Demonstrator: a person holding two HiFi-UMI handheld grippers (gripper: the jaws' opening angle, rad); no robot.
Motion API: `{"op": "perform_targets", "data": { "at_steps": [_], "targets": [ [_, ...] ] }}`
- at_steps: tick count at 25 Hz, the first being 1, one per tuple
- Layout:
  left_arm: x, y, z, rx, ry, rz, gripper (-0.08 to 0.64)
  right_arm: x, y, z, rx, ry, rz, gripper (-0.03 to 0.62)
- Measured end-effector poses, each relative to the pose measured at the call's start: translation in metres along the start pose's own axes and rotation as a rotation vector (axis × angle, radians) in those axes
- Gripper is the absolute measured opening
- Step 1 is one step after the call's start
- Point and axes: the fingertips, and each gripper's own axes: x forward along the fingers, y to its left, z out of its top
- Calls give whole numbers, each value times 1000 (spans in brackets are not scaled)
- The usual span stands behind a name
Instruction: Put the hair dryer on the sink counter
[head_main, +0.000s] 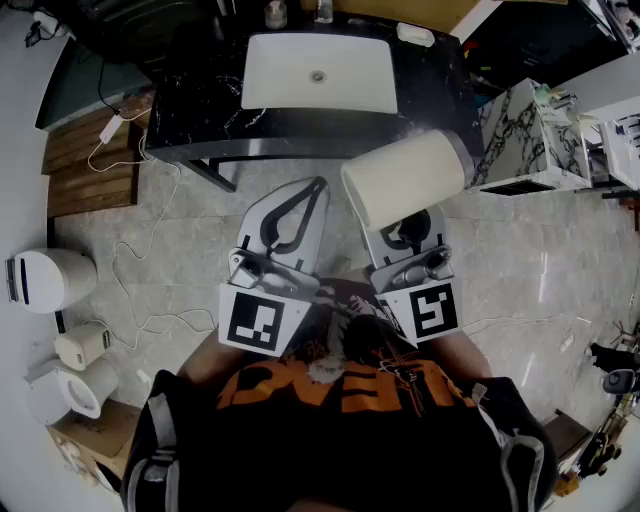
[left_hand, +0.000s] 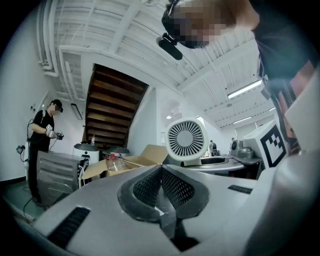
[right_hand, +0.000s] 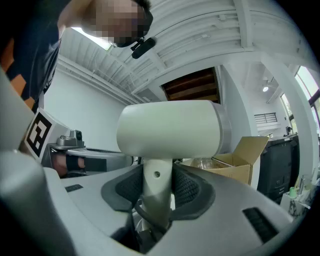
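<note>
A cream-white hair dryer (head_main: 405, 178) is held in front of my chest, its barrel lying crosswise above the floor. My right gripper (head_main: 408, 228) is shut on the dryer's handle (right_hand: 156, 192), and the barrel (right_hand: 170, 127) sits just above the pads. My left gripper (head_main: 318, 186) hangs beside it on the left, shut with nothing in it; its pads (left_hand: 150, 185) meet at the tips. Ahead of both grippers stands the black marble sink counter (head_main: 200, 110) with a white basin (head_main: 318, 72).
A white cable (head_main: 130, 255) trails over the tiled floor. White appliances (head_main: 45, 280) stand at the left and a marble-patterned cabinet (head_main: 525, 140) at the right. A soap bar (head_main: 415, 34) lies on the counter. The left gripper view shows a white fan (left_hand: 186, 141), a cardboard box (left_hand: 145, 156) and a person (left_hand: 46, 131).
</note>
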Motion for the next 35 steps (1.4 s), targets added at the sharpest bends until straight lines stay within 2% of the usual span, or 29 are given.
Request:
{"op": "perform_targets", "data": {
  "at_steps": [7, 13, 21, 26, 29, 35],
  "targets": [
    [-14, 4, 0, -2, -4, -10, 23, 3, 18, -4, -13, 21, 14, 169],
    [-27, 20, 1, -5, -19, -7, 23, 12, 32, 7, 12, -26, 7, 169],
    [-31, 37, -6, -39, -39, -18, 23, 20, 41, 14, -6, -57, -6, 169],
    [-15, 38, -11, -64, -26, -34, 23, 25, 27, 4, 4, -36, -26, 169],
    [5, 41, -16, -39, 5, -41, 23, 33, 6, -7, 15, -8, -40, 169],
    [57, 59, -27, -47, 24, 5, 23, 65, -38, -26, 52, -15, -19, 169]
  ]
}}
